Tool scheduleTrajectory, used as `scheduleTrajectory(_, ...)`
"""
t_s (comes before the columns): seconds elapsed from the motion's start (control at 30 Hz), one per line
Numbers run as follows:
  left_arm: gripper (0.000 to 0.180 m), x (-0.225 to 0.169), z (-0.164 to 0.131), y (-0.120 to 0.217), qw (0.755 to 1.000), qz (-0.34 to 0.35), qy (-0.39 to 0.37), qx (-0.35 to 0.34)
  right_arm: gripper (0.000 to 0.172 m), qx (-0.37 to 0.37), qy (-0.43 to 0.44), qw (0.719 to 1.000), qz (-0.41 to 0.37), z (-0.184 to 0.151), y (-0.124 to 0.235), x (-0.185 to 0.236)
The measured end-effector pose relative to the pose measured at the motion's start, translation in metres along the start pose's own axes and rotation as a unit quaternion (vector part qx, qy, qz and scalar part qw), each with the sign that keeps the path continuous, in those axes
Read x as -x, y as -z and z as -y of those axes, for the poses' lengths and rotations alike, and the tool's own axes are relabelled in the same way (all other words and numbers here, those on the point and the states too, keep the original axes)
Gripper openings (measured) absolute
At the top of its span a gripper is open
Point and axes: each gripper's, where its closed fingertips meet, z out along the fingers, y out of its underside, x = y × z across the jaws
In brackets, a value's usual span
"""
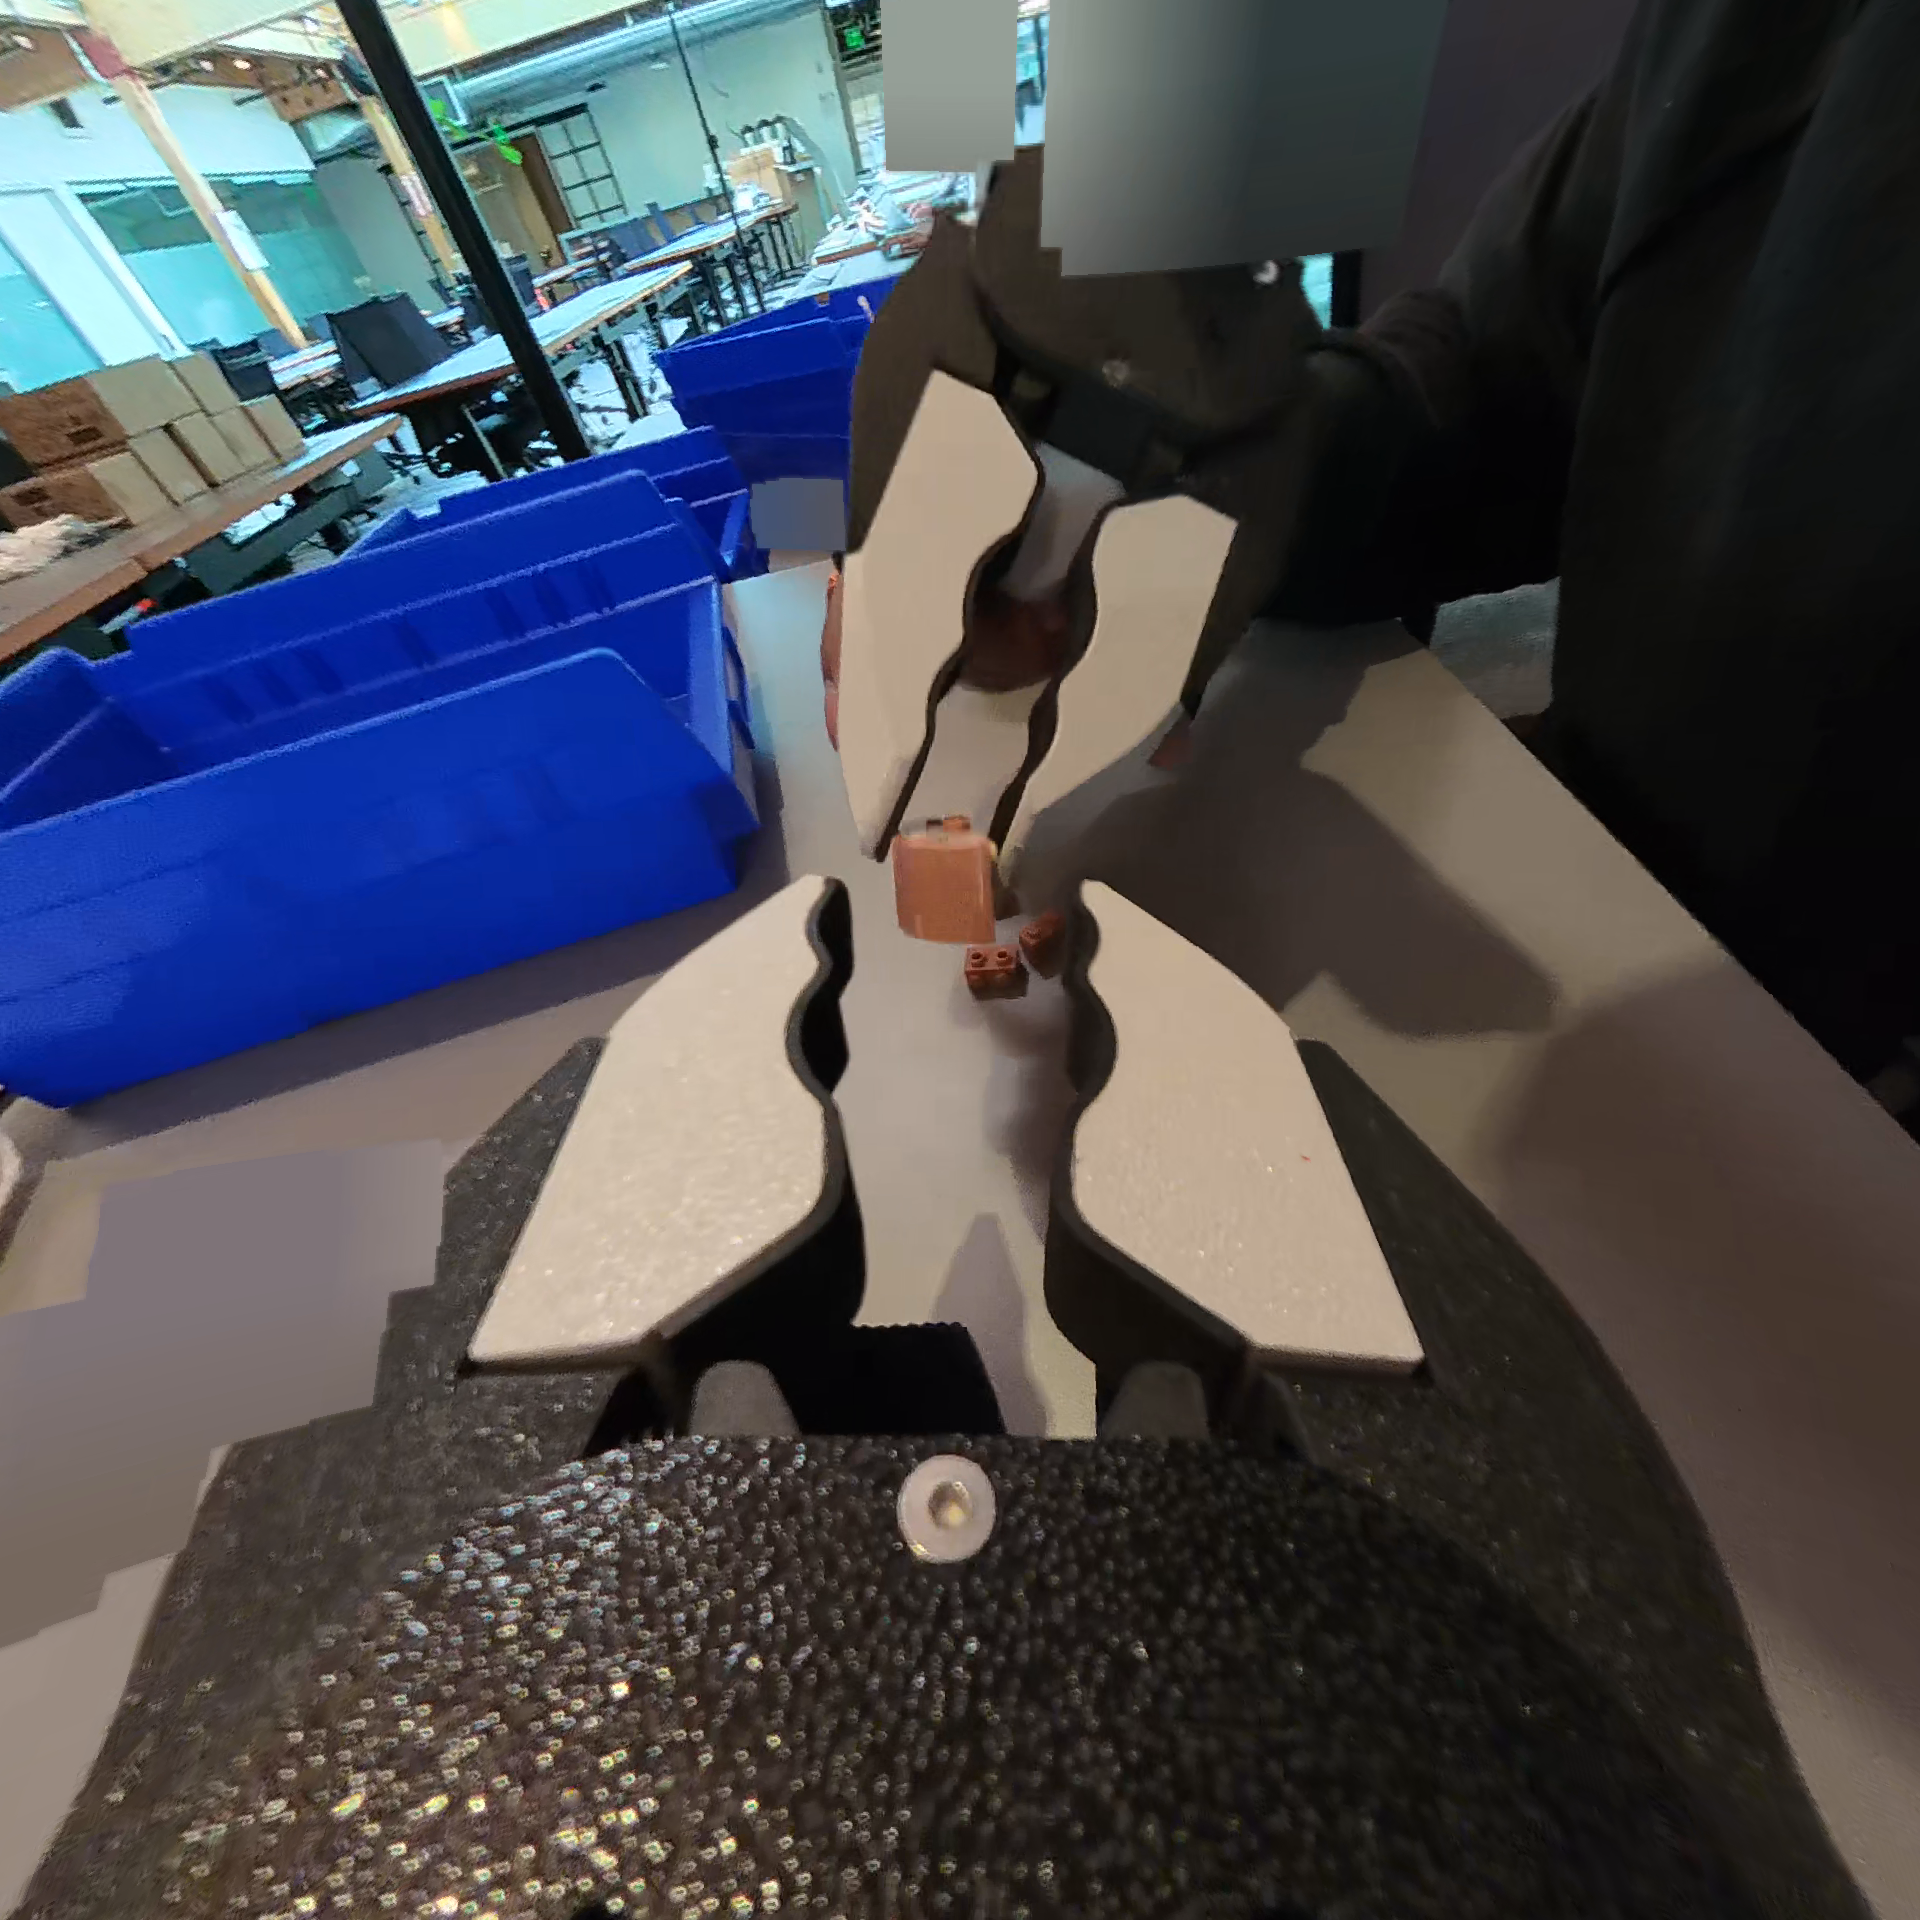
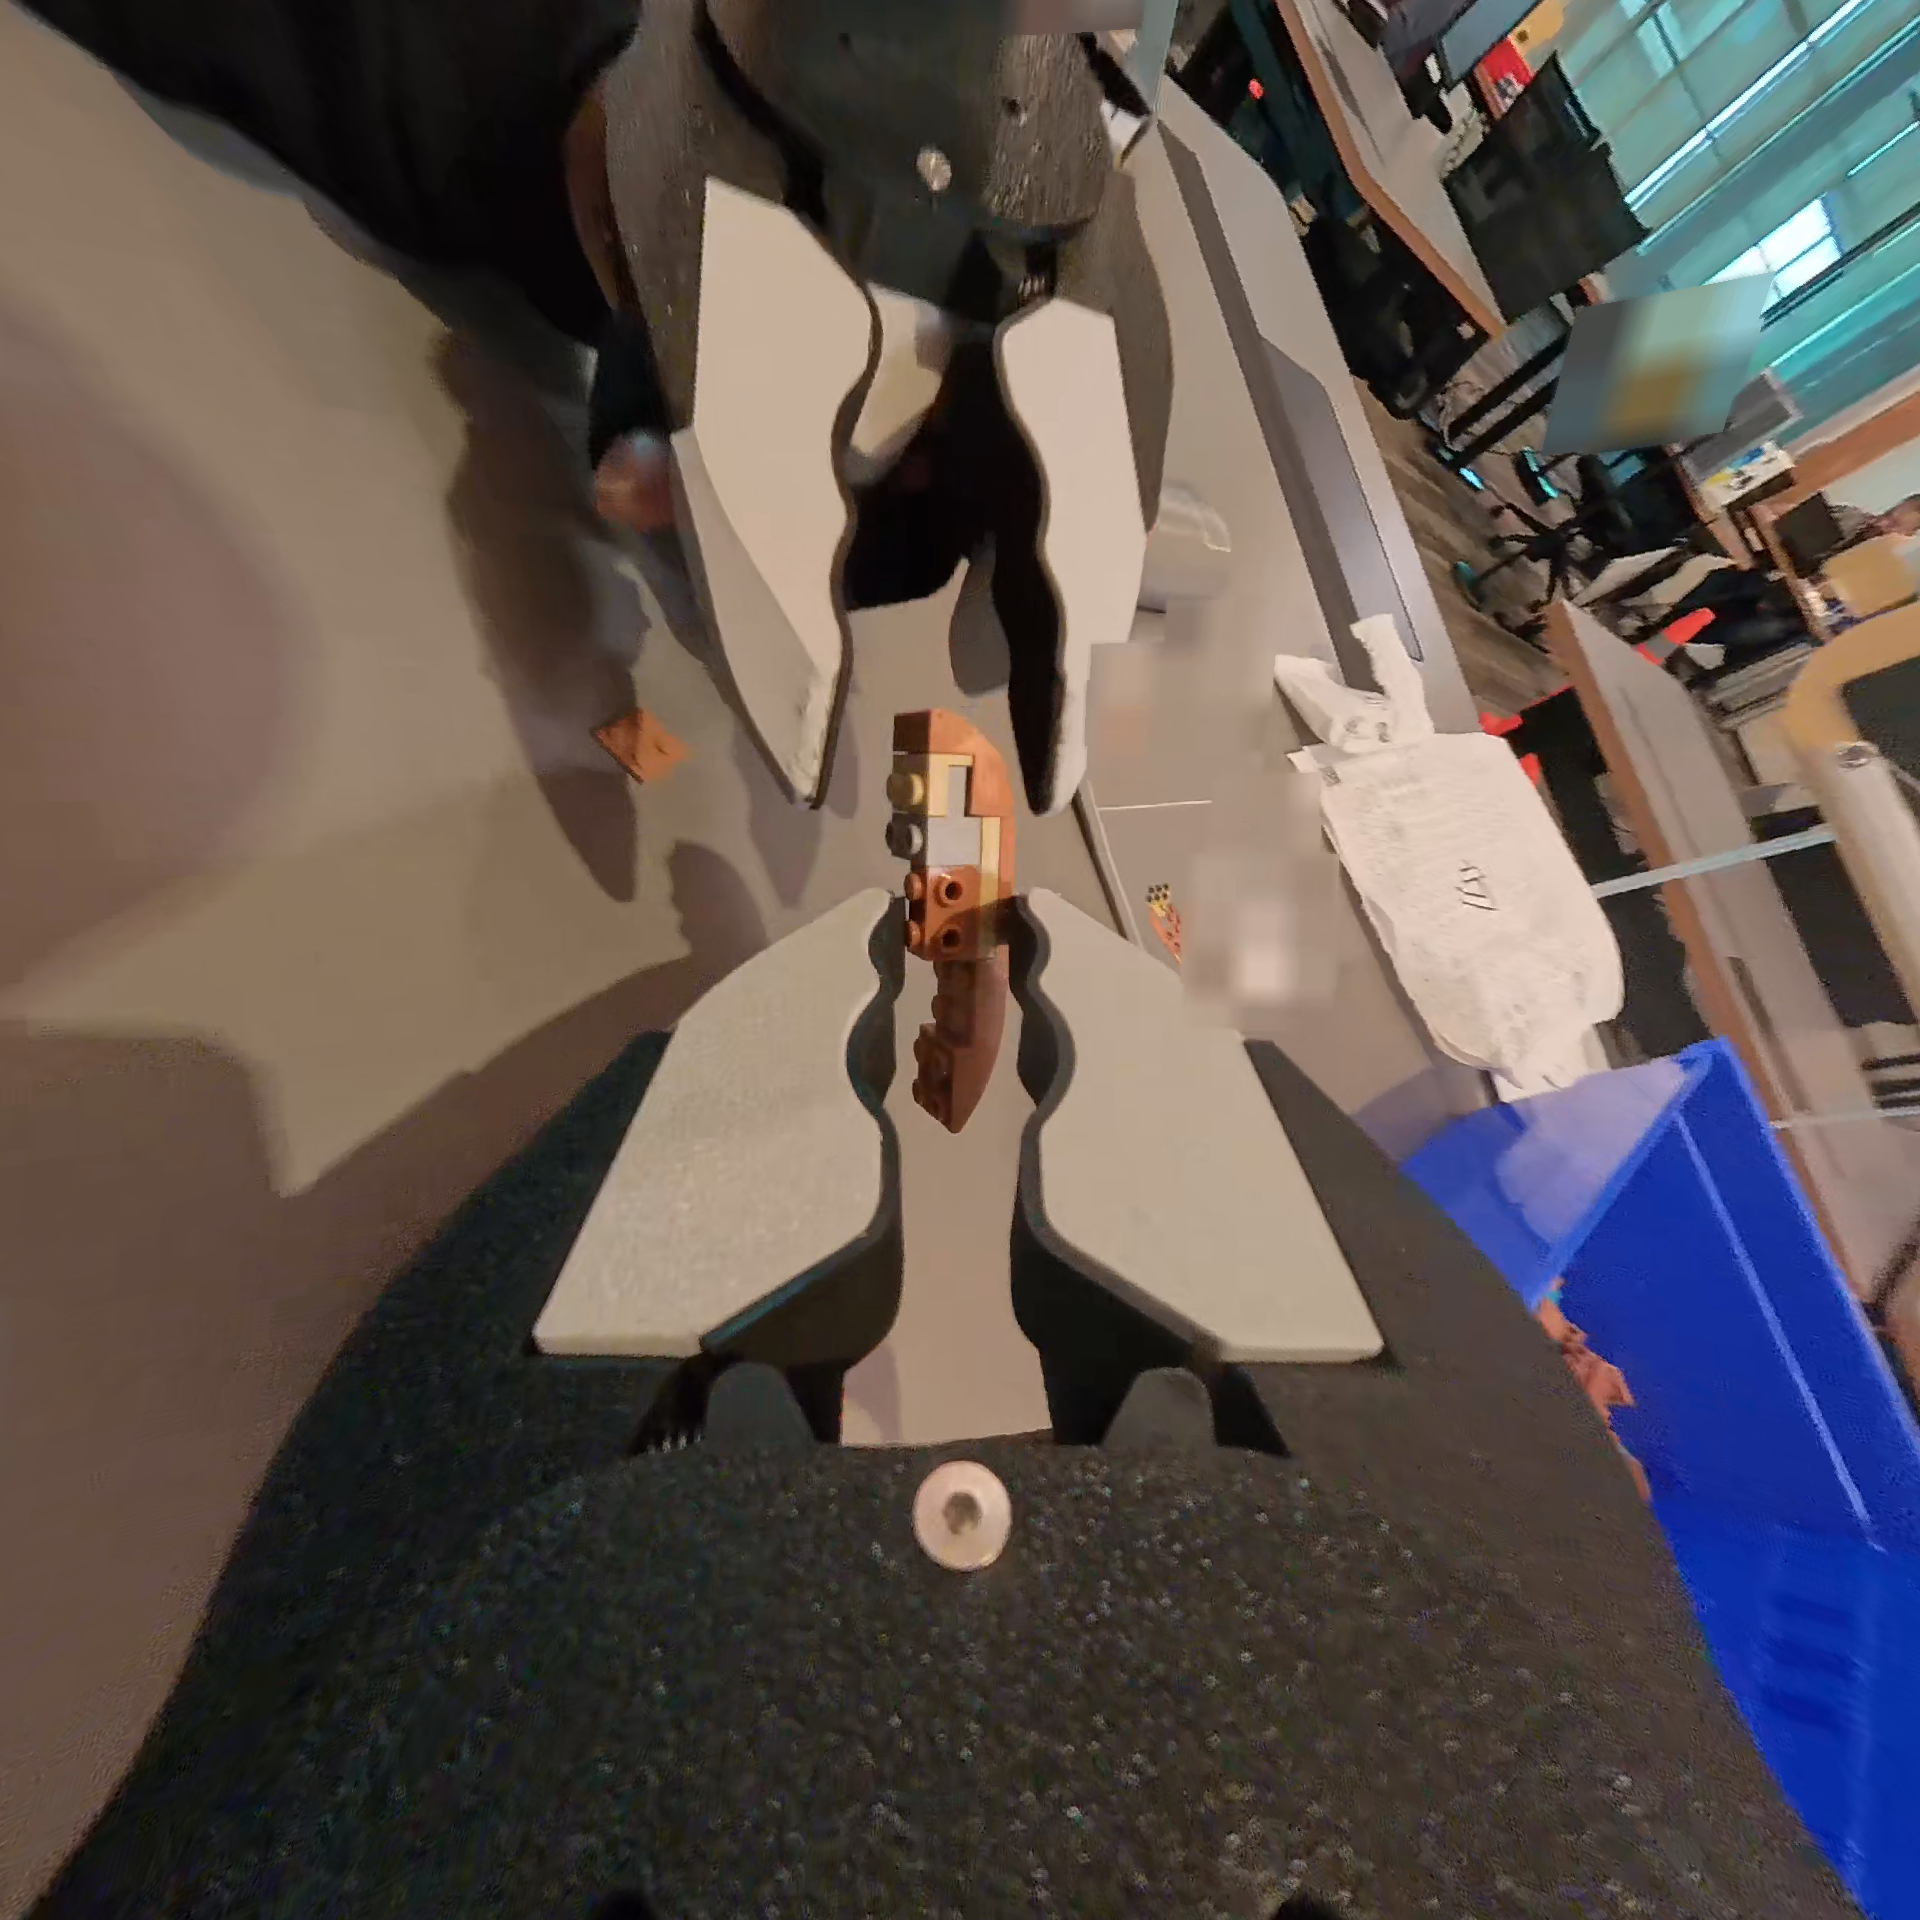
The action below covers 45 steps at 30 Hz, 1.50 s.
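The right gripper pinches a studded brown, tan and grey brick assembly at its fingertips above the grey bench, while the left gripper stands spread with nothing between its wavy-edged pads. Only the left wrist view shows two small brown bricks lying on the bench just beyond its fingertips, with blue plastic bins farther left. Only the right wrist view shows a flat brown piece and crumpled white paper.
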Motion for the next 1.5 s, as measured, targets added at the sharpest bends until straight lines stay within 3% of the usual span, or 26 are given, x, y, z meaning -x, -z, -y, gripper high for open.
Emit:
scheduleTrajectory(0.33, 0.02, -0.001, -0.007, -0.007, 0.995, 0.038, -0.076, 0.052, 0.019, 0.022, 0.04, 0.999, -0.012, -0.001, -0.006, 0.006)
scheduleTrajectory(0.5, 0.02, 0.001, -0.008, -0.006, 0.993, 0.048, -0.095, 0.058, 0.019, 0.022, 0.042, 0.999, -0.013, 0.001, -0.005, 0.006)
scheduleTrajectory(0.87, 0.019, 0.002, -0.006, -0.007, 0.997, 0.042, -0.058, 0.018, 0.019, 0.014, 0.036, 0.999, -0.012, 0.002, -0.003, 0.004)
scheduleTrajectory(1.03, 0.019, 0.003, -0.011, -0.009, 0.997, 0.047, -0.055, 0.034, 0.02, 0.024, 0.021, 0.999, -0.003, -0.004, -0.006, 0.005)
scheduleTrajectory(1.17, 0.019, 0.003, -0.005, -0.006, 0.998, 0.041, -0.043, 0.01, 0.031, 0.028, 0.002, 1.0, 0.009, -0.009, -0.007, 0.005)
scheduleTrajectory(1.27, 0.019, 0.003, -0.004, -0.005, 0.999, 0.033, -0.039, 0.005, 0.02, 0.013, -0.012, 1.0, 0.011, -0.006, -0.007, 0.004)
scheduleTrajectory(1.5, 0.025, 0.006, -0.007, -0.005, 0.999, 0.031, 0.003, 0.007, 0.018, 0.001, -0.07, 0.997, 0.016, -0.005, -0.006, -0.001)
